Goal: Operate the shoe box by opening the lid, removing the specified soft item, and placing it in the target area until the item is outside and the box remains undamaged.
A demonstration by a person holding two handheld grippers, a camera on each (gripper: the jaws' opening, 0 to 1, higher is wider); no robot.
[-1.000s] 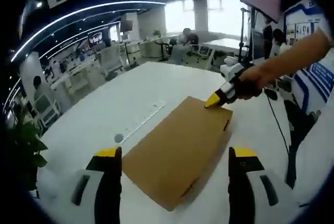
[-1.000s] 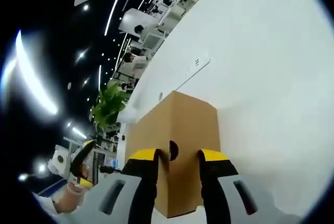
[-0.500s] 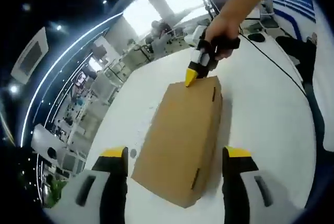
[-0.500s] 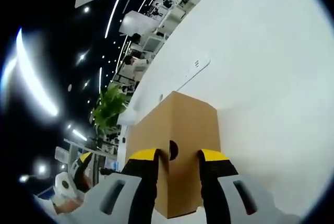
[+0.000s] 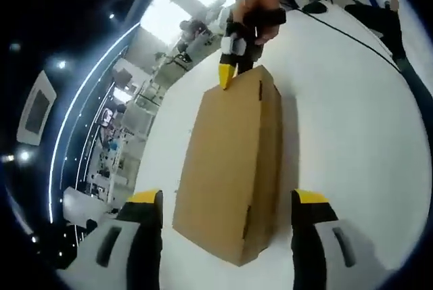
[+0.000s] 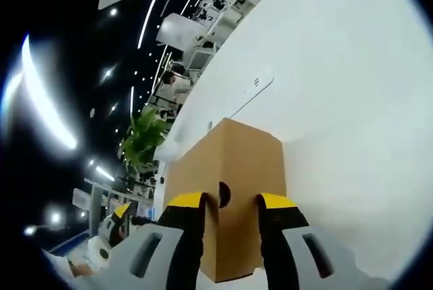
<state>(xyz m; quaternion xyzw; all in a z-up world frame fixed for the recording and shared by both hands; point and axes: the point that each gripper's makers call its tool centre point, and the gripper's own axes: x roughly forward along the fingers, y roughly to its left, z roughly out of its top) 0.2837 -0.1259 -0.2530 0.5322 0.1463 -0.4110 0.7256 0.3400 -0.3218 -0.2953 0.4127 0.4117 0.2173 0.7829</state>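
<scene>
Bright open office; white table [image 6: 352,87]; potted plant [image 6: 141,142]; ceiling light strips [image 6: 157,1].

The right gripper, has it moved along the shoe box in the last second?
No. The right gripper sits at the same end of the shoe box, jaws either side of the round hole, as before.

The left gripper view looks along the shoe box [image 5: 233,168] from one end, a little above. The right gripper view faces back from the opposite end, close against the box; both share the box and white table [image 6: 352,87].
</scene>
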